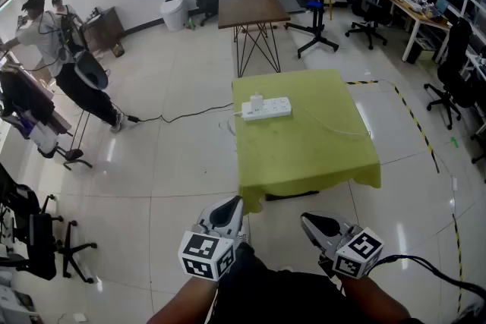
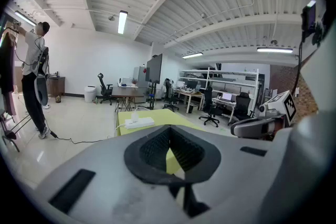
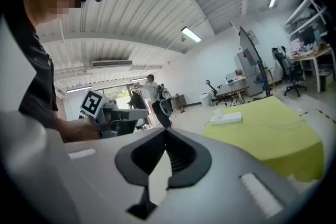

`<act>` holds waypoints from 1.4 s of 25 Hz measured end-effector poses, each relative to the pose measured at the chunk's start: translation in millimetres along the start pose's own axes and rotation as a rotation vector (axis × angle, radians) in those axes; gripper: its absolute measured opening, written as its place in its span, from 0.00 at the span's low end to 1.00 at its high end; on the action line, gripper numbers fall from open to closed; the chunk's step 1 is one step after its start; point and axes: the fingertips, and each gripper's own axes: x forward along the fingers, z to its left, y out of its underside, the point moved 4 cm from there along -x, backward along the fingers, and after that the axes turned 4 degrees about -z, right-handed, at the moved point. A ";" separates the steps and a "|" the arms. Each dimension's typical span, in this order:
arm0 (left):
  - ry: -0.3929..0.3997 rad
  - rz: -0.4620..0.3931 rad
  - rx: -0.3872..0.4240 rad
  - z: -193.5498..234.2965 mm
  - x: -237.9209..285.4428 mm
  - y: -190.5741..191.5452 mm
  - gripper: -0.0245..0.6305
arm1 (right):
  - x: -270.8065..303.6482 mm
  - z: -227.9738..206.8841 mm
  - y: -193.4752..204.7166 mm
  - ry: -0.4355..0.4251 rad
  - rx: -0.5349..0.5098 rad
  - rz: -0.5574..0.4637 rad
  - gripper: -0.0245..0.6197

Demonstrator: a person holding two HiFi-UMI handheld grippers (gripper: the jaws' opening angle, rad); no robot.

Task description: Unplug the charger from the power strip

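Observation:
A white power strip [image 1: 267, 108] lies at the far edge of a table under a yellow-green cloth [image 1: 304, 155]. A white charger [image 1: 256, 101] stands plugged into the strip's left end, and a thin white cable [image 1: 334, 129] trails right across the cloth. Both grippers hover well short of the table's near edge, close to my body. My left gripper [image 1: 234, 202] is shut and empty. My right gripper [image 1: 307, 219] is also shut with nothing in it. The strip [image 2: 139, 123] shows far ahead in the left gripper view, and the strip [image 3: 226, 118] is likewise distant in the right gripper view.
A black cord [image 1: 182, 116] runs over the tiled floor from the table's left. A person [image 1: 57, 49] stands at far left by a clothes rack. A brown table [image 1: 250, 7] stands behind, with office chairs [image 1: 456, 80] and desks at right. Yellow-black tape [image 1: 414, 121] marks the floor.

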 end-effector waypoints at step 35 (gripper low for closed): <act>0.146 0.156 -0.061 273.3 188.7 -2.4 0.05 | 398.3 -306.0 7.1 0.462 0.001 0.267 0.47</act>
